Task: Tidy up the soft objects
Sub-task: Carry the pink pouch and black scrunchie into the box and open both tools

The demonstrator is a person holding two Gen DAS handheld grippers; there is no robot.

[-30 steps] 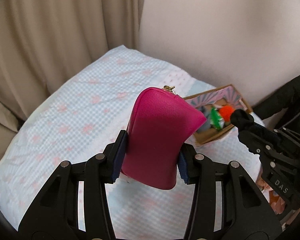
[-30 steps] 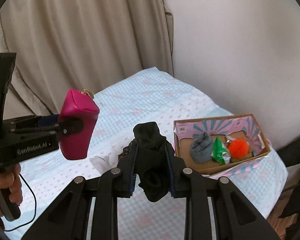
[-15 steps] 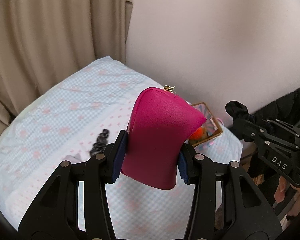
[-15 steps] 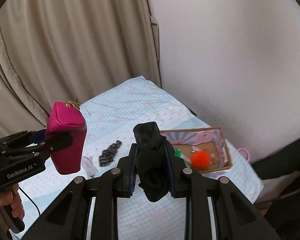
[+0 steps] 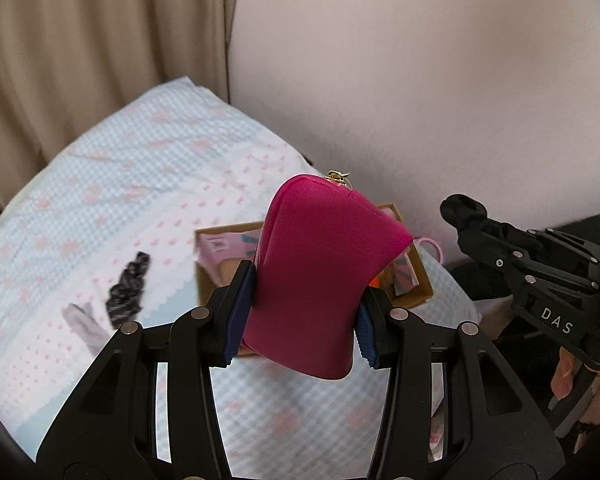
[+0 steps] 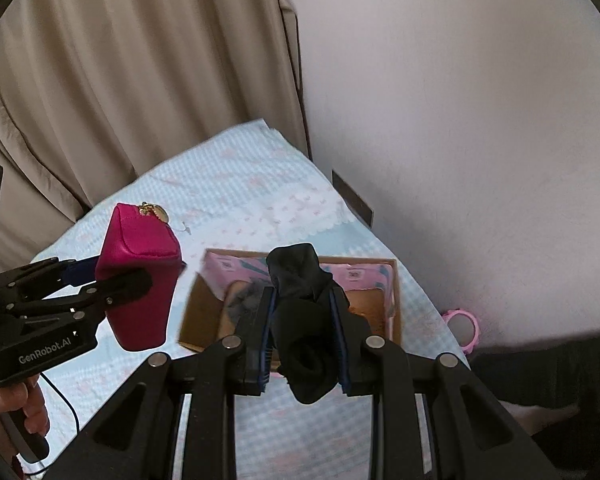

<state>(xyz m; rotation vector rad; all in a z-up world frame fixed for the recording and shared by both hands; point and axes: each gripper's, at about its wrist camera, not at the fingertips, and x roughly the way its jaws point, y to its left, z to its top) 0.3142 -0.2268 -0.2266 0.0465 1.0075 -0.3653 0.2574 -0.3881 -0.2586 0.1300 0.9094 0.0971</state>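
My left gripper point(image 5: 300, 316) is shut on a magenta zip pouch point(image 5: 320, 276) and holds it in the air over the near side of a cardboard box point(image 5: 416, 284). The pouch also shows in the right wrist view point(image 6: 140, 276). My right gripper point(image 6: 302, 332) is shut on a rolled black sock point(image 6: 304, 320), held above the same box point(image 6: 394, 308), which has a pink patterned lining. The sock shows in the left wrist view point(image 5: 462, 210) at the right. The box contents are mostly hidden behind both held items.
The box stands on a bed with a light blue and pink patterned cover point(image 5: 100, 200). A dark patterned cloth piece point(image 5: 128, 290) and a pale cloth point(image 5: 84, 322) lie left of the box. A pink ring point(image 6: 462, 326) lies by the wall. Beige curtains point(image 6: 140, 80) hang behind.
Both grippers have moved toward the box with their loads still held. The box now sits directly behind the pouch and the sock in each view.
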